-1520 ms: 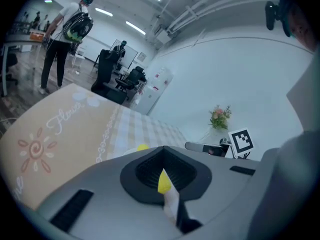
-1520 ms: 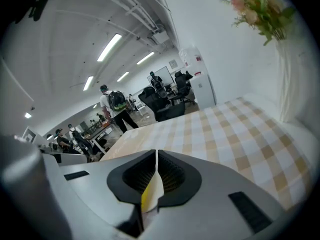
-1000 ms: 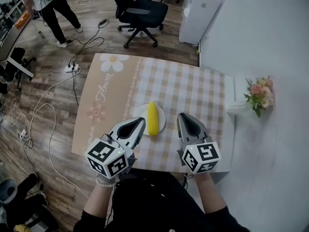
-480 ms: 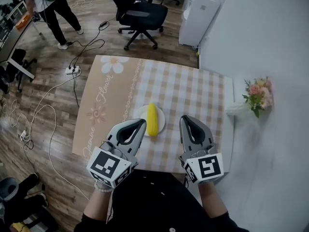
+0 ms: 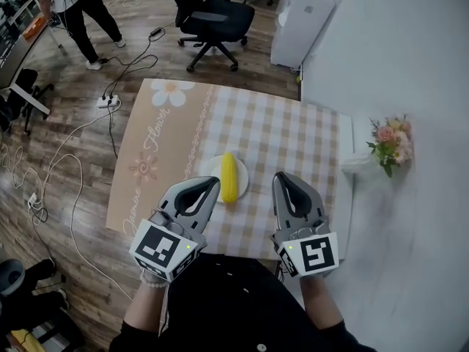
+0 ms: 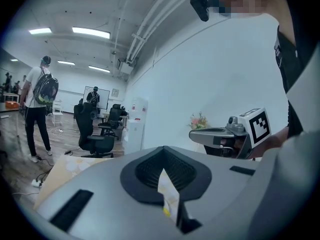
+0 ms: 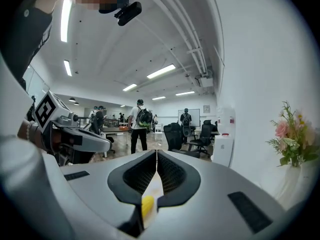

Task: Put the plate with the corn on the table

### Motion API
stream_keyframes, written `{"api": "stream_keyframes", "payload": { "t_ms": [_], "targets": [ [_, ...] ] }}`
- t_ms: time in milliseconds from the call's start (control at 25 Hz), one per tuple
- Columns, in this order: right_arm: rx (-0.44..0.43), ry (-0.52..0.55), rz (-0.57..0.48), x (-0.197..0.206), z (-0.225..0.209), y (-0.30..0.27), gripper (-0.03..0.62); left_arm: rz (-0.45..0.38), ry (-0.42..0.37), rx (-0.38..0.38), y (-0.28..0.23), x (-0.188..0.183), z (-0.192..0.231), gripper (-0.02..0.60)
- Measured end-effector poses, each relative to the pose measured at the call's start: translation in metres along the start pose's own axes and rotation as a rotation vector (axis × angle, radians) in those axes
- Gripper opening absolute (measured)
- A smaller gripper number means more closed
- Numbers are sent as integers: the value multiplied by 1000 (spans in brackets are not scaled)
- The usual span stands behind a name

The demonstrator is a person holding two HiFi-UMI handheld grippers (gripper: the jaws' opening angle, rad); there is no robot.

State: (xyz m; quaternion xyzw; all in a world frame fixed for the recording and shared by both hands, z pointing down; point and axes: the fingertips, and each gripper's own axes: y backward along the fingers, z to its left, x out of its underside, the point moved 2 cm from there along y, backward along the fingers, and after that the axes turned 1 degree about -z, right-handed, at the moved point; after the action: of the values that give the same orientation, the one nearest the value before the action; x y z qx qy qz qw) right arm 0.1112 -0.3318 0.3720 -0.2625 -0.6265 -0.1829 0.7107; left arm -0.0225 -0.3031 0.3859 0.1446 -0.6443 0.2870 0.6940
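Observation:
A yellow corn cob lies on a small white plate, which rests on the checked tablecloth near the table's front edge. Both grippers hover above that edge, apart from the plate. My left gripper is just left of the plate, shut with nothing in it. My right gripper is to the plate's right, also shut and empty. In the left gripper view the jaws meet. In the right gripper view the jaws meet too, and a sliver of corn shows below the seam.
A vase of pink flowers stands on the white ledge at the right. Beyond the table are a black office chair, a white cabinet, floor cables at the left and a person walking.
Both grippers have drawn back slightly toward the table's front edge, and the left one has rolled a little. The plate and corn have not moved.

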Motion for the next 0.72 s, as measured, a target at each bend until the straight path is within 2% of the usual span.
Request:
{"api": "stream_keyframes", "payload": {
  "t_ms": [160, 280, 720],
  "targets": [
    [-1, 9, 2, 0, 1, 2, 43, 29, -25, 7, -2, 0, -8, 12],
    [1, 40, 4, 0, 1, 3, 43, 15, -53, 17, -4, 5, -8, 12],
    [3, 52, -4, -4, 4, 9, 43, 16, -57, 12, 0, 8, -12, 12]
  ]
}}
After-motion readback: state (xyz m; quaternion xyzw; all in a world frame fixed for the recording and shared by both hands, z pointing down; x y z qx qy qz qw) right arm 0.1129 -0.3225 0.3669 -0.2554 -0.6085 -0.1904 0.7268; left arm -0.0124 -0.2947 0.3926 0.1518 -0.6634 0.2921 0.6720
